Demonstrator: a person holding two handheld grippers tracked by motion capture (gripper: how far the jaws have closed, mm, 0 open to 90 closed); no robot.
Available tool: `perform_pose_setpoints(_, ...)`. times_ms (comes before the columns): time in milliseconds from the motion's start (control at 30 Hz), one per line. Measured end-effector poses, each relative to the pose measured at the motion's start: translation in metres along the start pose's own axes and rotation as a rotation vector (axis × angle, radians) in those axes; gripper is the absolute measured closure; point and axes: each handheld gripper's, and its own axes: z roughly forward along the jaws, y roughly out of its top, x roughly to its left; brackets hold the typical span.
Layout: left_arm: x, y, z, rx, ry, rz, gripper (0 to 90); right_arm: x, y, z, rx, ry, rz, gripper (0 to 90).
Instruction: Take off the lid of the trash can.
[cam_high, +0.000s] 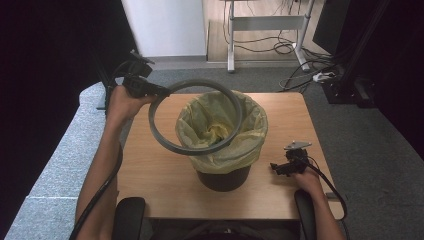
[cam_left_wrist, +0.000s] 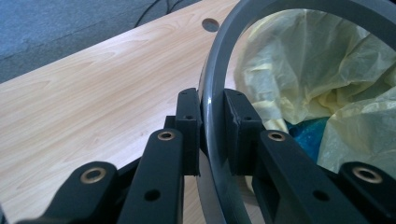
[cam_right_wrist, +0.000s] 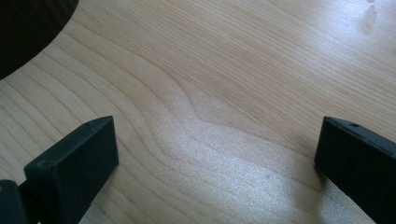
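Observation:
A dark bin (cam_high: 222, 177) lined with a yellow bag (cam_high: 220, 125) stands in the middle of the wooden table (cam_high: 150, 175). My left gripper (cam_high: 159, 92) is shut on a grey ring (cam_high: 165, 137), holding it tilted in the air over the bin's left side. In the left gripper view the black pads (cam_left_wrist: 189, 126) pinch the ring's band (cam_left_wrist: 212, 93), with the bag (cam_left_wrist: 317, 84) and something blue (cam_left_wrist: 308, 137) seen through it. My right gripper (cam_high: 277, 168) rests low on the table to the right of the bin, jaws wide open over bare wood (cam_right_wrist: 215, 116).
The table's far edge has a round hole (cam_left_wrist: 210, 24). Grey carpet (cam_high: 60, 150) lies left of the table. Behind it stand a white desk frame (cam_high: 265, 25) and loose cables (cam_high: 305, 75). A chair's armrests (cam_high: 127, 215) sit at the near edge.

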Motion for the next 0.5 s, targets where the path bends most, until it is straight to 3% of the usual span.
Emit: perform_pose_setpoints(500,0.025,-0.024,-0.025,-0.016,0.033,-0.065,77.3,0.0,0.0,0.0,-0.002,-0.003,0.0,0.0)
